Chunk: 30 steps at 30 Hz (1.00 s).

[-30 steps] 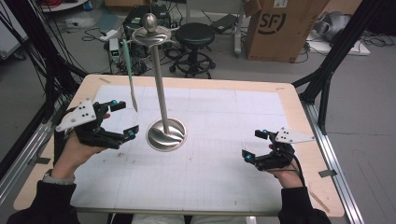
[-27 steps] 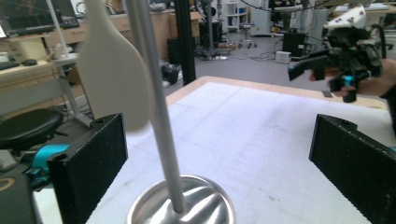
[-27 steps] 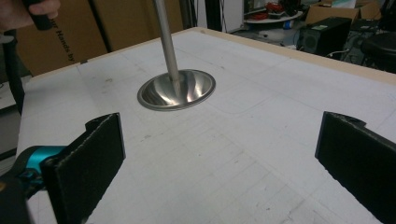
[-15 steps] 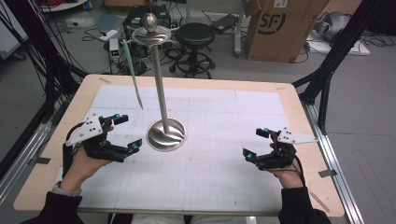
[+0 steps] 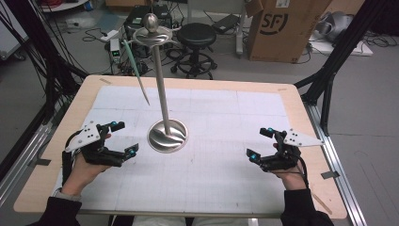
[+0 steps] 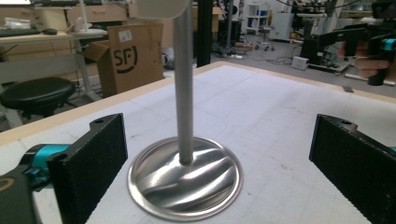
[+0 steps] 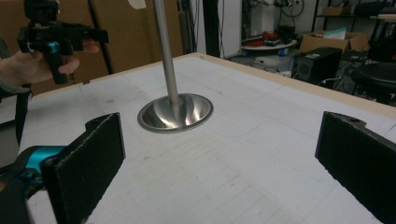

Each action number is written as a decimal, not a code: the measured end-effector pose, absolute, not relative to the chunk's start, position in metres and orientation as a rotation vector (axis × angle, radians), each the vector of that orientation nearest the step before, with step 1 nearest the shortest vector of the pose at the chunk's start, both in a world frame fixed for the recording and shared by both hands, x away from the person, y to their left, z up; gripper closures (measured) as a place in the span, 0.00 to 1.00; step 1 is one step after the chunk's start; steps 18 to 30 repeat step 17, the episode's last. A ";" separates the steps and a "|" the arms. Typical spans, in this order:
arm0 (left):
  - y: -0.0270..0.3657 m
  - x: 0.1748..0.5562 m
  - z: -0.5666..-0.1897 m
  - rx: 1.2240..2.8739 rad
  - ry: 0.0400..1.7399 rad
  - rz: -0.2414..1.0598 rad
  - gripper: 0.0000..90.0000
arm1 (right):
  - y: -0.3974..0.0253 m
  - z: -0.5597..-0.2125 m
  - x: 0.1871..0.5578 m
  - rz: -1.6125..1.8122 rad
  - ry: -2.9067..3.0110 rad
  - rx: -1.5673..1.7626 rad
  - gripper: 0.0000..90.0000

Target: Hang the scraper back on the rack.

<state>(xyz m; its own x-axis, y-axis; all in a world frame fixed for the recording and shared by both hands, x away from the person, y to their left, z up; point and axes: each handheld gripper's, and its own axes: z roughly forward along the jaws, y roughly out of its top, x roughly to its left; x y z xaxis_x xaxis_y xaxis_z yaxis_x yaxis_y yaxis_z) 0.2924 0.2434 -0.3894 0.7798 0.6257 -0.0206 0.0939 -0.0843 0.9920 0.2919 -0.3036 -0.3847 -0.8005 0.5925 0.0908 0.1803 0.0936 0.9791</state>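
Behind table (image 5: pixel 56 183), cardboard box (image 5: pixel 282 28) reads "SF"; both tongs empty.

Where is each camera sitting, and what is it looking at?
High view: above the table, looking down; both hands, left gripper, right gripper.
Left gripper view: on the left gripper, facing the metal stand; own jaws.
Right gripper view: on the right gripper, facing it too.
All share the stand.
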 end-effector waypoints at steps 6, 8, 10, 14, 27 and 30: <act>0.251 0.293 -0.394 1.626 0.603 0.508 0.05 | -0.307 -0.382 0.289 1.781 2.002 0.753 0.00; 0.254 0.292 -0.395 1.618 0.615 0.515 0.05 | -0.308 -0.383 0.289 1.779 1.994 0.758 0.00; 0.256 0.292 -0.395 1.612 0.623 0.510 0.05 | -0.309 -0.384 0.289 1.773 1.998 0.768 0.00; 0.257 0.293 -0.396 1.616 0.627 0.508 0.05 | -0.309 -0.385 0.291 1.767 1.999 0.768 0.00; 0.257 0.293 -0.397 1.624 0.633 0.506 0.05 | -0.308 -0.386 0.291 1.767 2.005 0.767 0.00; 0.257 0.293 -0.397 1.624 0.633 0.506 0.05 | -0.308 -0.386 0.291 1.767 2.005 0.767 0.00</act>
